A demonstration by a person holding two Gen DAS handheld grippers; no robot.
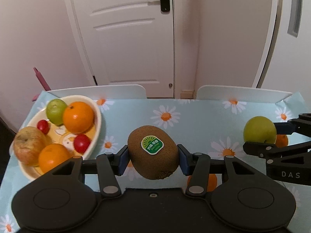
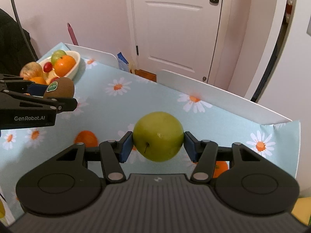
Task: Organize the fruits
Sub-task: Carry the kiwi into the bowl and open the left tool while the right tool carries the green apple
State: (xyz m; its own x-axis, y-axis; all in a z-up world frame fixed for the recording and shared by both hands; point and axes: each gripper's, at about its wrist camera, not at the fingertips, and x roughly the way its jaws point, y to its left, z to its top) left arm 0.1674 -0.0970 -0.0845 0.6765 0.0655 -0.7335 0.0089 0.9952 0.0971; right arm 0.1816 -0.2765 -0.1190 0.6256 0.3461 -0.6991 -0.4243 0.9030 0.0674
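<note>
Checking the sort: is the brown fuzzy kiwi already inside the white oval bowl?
No, the kiwi sits clamped in the left gripper, beside the bowl.

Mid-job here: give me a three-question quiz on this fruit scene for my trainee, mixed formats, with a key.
1. True or false: the left hand-held gripper holds a kiwi.
2. What does the right hand-held gripper hold? A) orange B) green apple C) tomato
3. Fill in: the bowl sits on the kiwi's ___ side in the left wrist view.

Key: 1 true; 2 B; 3 left
</note>
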